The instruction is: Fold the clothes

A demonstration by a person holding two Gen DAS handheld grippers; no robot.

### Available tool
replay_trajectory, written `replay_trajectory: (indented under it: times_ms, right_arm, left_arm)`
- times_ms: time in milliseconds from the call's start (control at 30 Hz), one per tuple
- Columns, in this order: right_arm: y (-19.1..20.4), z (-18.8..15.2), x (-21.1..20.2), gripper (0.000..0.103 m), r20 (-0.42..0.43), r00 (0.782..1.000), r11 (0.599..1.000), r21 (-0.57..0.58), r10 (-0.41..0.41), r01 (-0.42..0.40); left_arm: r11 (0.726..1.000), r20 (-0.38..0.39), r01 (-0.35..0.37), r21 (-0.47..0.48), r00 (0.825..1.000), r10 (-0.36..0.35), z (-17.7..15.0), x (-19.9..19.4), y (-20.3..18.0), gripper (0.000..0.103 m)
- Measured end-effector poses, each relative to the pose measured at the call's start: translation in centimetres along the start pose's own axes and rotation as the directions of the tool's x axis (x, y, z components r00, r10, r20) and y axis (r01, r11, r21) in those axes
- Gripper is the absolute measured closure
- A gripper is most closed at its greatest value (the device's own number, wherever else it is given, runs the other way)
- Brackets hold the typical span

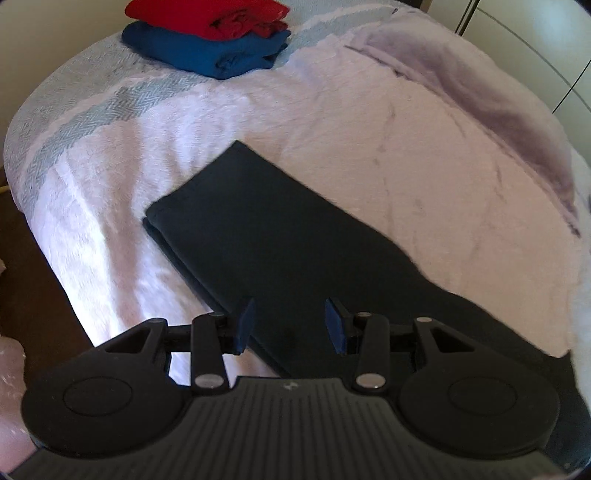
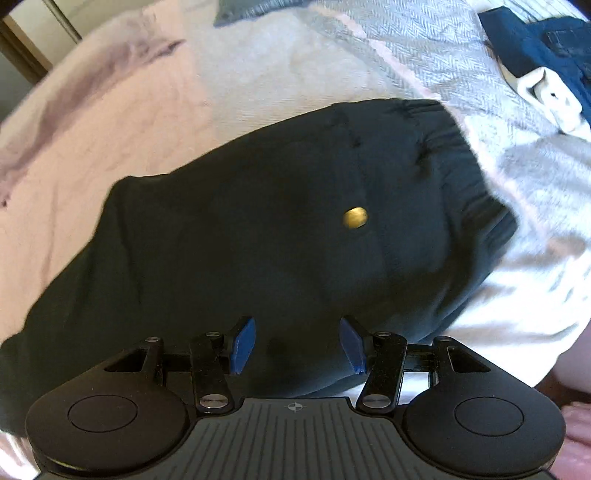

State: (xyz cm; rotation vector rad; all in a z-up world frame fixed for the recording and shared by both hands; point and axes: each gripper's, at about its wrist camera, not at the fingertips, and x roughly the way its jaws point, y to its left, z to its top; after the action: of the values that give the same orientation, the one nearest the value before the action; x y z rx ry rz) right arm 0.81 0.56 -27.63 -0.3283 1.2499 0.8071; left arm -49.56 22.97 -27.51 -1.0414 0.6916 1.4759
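Smooth dark trousers [image 1: 280, 236] lie flat on the fluffy blanket [image 1: 424, 158] near the bed's edge; left gripper [image 1: 290, 325] and right gripper [image 2: 297, 345] gape empty.

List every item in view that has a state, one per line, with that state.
Left gripper: open, empty, over the leg end of the dark trousers.
Right gripper: open, empty, over the waist end.
Dark trousers: flat on the bed, legs laid one on the other, not yet folded across.
Gold button: facing up.
Red garment: folded, stacked on the blue one.
Blue garment: folded, under the red one.
Pink blanket: spread, creased.
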Motion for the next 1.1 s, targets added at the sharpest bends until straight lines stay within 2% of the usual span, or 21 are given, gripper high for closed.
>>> replay_trajectory:
  times_ms: [167, 333, 400, 467, 633, 667, 733, 767, 833, 967, 1100]
  right_arm:
    - [0.2, -1.6, 0.0, 0.049, 0.159, 0.987, 0.999, -0.036, 0.035, -0.03]
    - [-0.5, -3.5, 1.2, 0.049, 0.315, 0.945, 0.993, -0.1, 0.093, -0.065]
    - [-1.0, -4.9, 2.1, 0.049, 0.368, 0.922, 0.99, -0.117, 0.121, -0.083]
    - [-1.7, -6.8, 2.4, 0.049, 0.434, 0.889, 0.985, -0.145, 0.147, -0.092]
    - [-1.6, -13.2, 0.5, 0.049, 0.578, 0.8, 0.977, -0.21, 0.158, -0.041]
    - [-1.5, -14.5, -0.1, 0.049, 0.586, 0.796, 0.979, -0.202, 0.152, -0.038]
    - [-1.1, -16.4, -1.5, 0.049, 0.548, 0.827, 0.988, -0.149, 0.121, -0.046]
    - [-1.1, -17.1, -2.3, 0.049, 0.527, 0.839, 0.988, -0.136, 0.137, -0.077]
    - [-1.3, -18.8, -3.7, 0.049, 0.519, 0.836, 0.983, -0.125, 0.177, -0.131]
    - [-0.8, -20.7, -5.3, 0.049, 0.529, 0.837, 0.989, -0.103, 0.142, -0.103]
    - [0.2, -20.7, -4.9, 0.049, 0.51, 0.85, 0.99, -0.109, 0.129, -0.085]
  left_arm:
    - [0.998, 0.053, 0.06, 0.014, 0.997, -0.061, -0.2, 2.0, 1.9, 0.065]
    - [0.993, 0.174, 0.118, 0.023, 0.977, -0.121, -1.9, 3.5, 4.1, 0.065]
    - [0.989, 0.234, 0.148, 0.009, 0.961, -0.146, -2.5, 3.7, 5.6, 0.066]
    - [0.981, 0.282, 0.196, -0.009, 0.941, -0.185, -3.0, 3.8, 7.2, 0.066]
    - [0.925, 0.349, 0.372, -0.079, 0.879, -0.324, -3.7, 3.6, 12.2, 0.066]
    - [0.914, 0.344, 0.388, -0.117, 0.879, -0.329, -3.4, 3.5, 13.2, 0.068]
    - [0.897, 0.335, 0.411, -0.159, 0.877, -0.343, -3.0, 3.9, 14.1, 0.068]
    - [0.889, 0.332, 0.423, -0.177, 0.876, -0.35, -2.9, 4.2, 14.5, 0.068]
    - [0.87, 0.327, 0.445, -0.213, 0.871, -0.366, -2.5, 4.7, 15.3, 0.067]
    - [0.827, 0.317, 0.485, -0.284, 0.862, -0.396, -1.7, 5.7, 16.9, 0.068]
    - [0.778, 0.31, 0.52, -0.353, 0.85, -0.427, -0.9, 6.7, 18.6, 0.07]
